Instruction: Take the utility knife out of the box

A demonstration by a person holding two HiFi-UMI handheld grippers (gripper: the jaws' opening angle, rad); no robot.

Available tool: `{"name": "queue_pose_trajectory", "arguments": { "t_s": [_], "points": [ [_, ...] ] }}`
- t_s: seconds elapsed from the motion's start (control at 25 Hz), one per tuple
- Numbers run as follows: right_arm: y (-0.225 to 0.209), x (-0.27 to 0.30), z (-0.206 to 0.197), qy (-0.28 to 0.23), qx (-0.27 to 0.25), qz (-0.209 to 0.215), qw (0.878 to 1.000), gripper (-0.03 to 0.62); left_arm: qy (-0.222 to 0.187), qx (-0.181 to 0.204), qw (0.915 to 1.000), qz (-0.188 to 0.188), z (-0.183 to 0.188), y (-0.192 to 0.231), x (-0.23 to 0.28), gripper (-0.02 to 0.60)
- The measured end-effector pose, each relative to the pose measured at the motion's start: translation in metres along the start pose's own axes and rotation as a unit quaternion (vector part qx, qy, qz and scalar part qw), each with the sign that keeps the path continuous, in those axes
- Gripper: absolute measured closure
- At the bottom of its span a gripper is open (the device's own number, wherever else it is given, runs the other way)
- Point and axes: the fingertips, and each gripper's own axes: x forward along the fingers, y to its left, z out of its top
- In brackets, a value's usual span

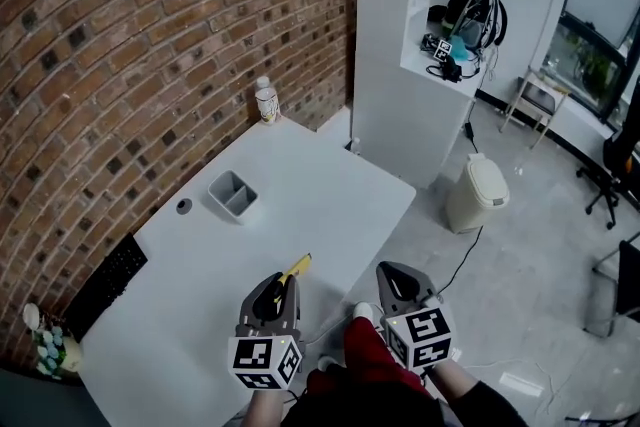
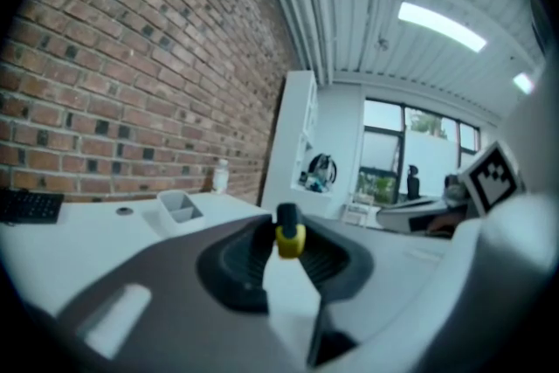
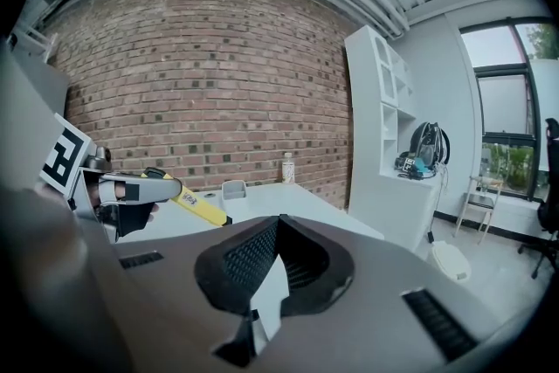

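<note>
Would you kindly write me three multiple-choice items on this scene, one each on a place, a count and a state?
1. Where is the knife?
A. In the box
B. In the left gripper's jaws
C. On the floor

2. How many compartments does the box have?
A. One
B. Two
C. Four

3. How do the right gripper's jaws stand?
A. Shut, empty
B. Shut on a bottle
C. Wide open

Answers:
1 B: the yellow knife sticks out of the left gripper, away from the box.
2 B: one divider splits the box in two.
3 A: in the right gripper view, the right gripper has its jaw tips together with nothing between them.
</note>
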Motion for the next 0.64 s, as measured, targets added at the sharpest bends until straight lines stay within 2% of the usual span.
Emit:
{"name": "queue_pose_trajectory", "arguments": {
  "t_s": [0.64],
  "points": [
    [-0.014,0.014,-0.005,0.004,0.016,-0.011,1.0,0.586,-0.007,0.007,0.9998,-0.019,0.008,-0.003,0.026,0.508]
  ]
}}
